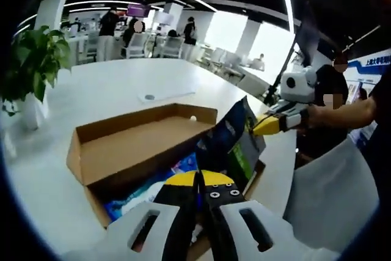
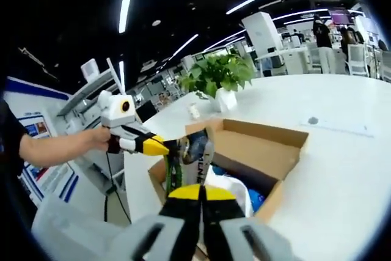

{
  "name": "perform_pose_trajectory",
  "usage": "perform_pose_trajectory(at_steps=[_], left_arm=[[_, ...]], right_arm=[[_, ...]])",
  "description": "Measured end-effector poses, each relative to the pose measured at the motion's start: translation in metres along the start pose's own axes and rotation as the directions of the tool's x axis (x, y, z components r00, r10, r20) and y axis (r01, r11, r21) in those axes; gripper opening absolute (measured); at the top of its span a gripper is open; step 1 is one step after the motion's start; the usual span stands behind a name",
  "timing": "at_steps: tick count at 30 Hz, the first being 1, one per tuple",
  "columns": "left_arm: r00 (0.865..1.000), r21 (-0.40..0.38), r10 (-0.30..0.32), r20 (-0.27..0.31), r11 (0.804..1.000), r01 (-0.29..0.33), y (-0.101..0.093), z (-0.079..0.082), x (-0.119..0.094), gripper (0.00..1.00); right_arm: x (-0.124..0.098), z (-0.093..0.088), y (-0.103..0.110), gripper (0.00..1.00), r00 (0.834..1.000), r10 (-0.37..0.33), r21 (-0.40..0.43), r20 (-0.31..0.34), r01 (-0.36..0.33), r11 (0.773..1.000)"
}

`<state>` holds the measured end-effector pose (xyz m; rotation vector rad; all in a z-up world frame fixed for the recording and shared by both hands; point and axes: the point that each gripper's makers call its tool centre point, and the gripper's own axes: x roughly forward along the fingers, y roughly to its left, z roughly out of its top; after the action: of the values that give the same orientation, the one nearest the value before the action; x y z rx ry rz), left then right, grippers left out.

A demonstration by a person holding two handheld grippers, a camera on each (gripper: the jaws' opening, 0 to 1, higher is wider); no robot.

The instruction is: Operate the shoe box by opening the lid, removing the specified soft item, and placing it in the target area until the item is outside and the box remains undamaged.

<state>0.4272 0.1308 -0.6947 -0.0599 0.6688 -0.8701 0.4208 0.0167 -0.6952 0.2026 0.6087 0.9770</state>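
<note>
A: Where is the bag (image 1: 226,142) found now?

B: It is held upright over the open box (image 2: 278,197), lifted out for the most part. Whether its lower end is clear of the box cannot be told. The lid (image 1: 134,151) is folded back and lies open on the table (image 1: 122,84).

A: And how are the tools seen?

B: The jaws of the left gripper (image 1: 200,181) are pressed together, and the bag rises directly above their tips. The jaws of the right gripper (image 2: 200,192) are also together. In each view the other gripper's yellow tips are seen on a side edge of the bag, so it seems to be clamped from both sides.

A: What can go wrong from here?

B: If the two grippers are pulled apart, the thin bag can be stretched or torn. If one grip is only on the very edge, the bag can be lost and dropped back among the blue and white packs (image 1: 137,197).

A: And the box?

B: If the bag is dragged sideways and not lifted first, the cardboard wall can be caught and bent, or the whole box can be pushed along the table. The lid hinge can also be strained if it is pressed by an arm.
</note>
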Motion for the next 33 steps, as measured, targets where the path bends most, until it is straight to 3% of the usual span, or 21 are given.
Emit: perform_pose_trajectory(at_steps=[15, 33], left_arm=[[0.999, 0.026, -0.014, -0.03, 1.0, 0.015, -0.026, 0.024, 0.017, 0.0], [0.995, 0.075, -0.069, -0.07, 0.994, 0.074, -0.066, 0.044, 0.067, 0.0]], right_arm=[[-0.037, 0.012, -0.011, 0.0, 0.998, -0.045, 0.004, 0.031, 0.045, 0.999], [-0.092, 0.006, -0.052, 0.0, 0.988, -0.138, 0.051, 0.076, 0.134, 0.99]])
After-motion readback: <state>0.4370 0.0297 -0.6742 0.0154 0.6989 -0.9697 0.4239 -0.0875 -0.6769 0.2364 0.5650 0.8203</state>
